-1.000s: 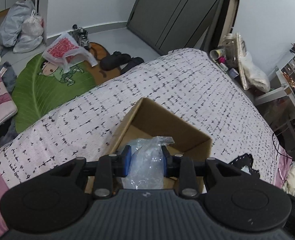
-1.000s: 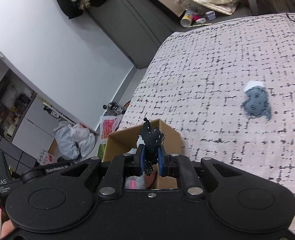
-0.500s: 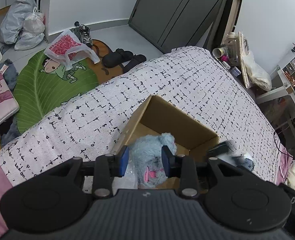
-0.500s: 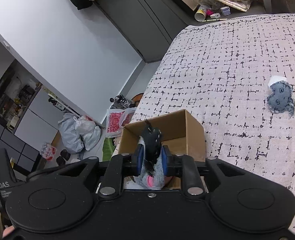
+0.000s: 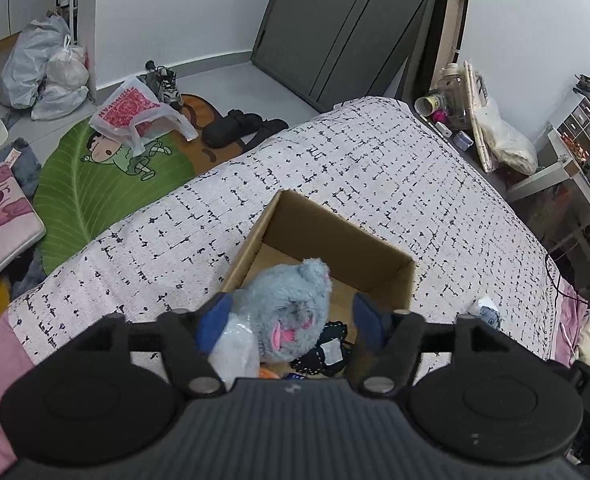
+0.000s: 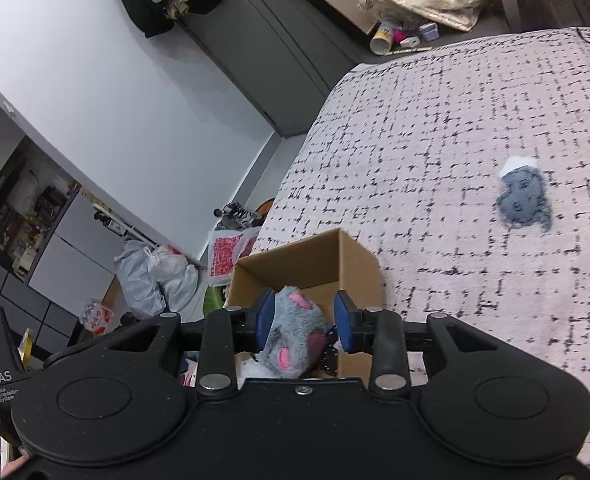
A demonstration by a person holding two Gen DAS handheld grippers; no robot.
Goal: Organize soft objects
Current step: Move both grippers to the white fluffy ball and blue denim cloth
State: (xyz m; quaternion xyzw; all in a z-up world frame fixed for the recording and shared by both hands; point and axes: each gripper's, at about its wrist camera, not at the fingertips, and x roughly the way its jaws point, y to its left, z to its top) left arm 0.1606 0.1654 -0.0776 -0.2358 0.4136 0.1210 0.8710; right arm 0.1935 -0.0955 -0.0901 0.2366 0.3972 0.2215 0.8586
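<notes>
Soft, even room light is filling both fisheye views, with no hard glare showing.

The left wrist view is staying sharp across the bed (image 5: 375, 184), while walls and door lines are bowing hard toward the edges. In the right wrist view the bed's pattern is smearing with motion blur toward the right, and the grey cloth (image 6: 523, 198) is reading soft. Shadows are lying faint inside the cardboard box (image 5: 335, 236).

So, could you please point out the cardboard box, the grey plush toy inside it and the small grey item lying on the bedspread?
cardboard box (image 5: 347, 240), left wrist view, inner face of its far wall.
grey plush toy (image 5: 285, 300), left wrist view, its furry head.
small grey item (image 6: 523, 196), right wrist view, its middle.
</notes>
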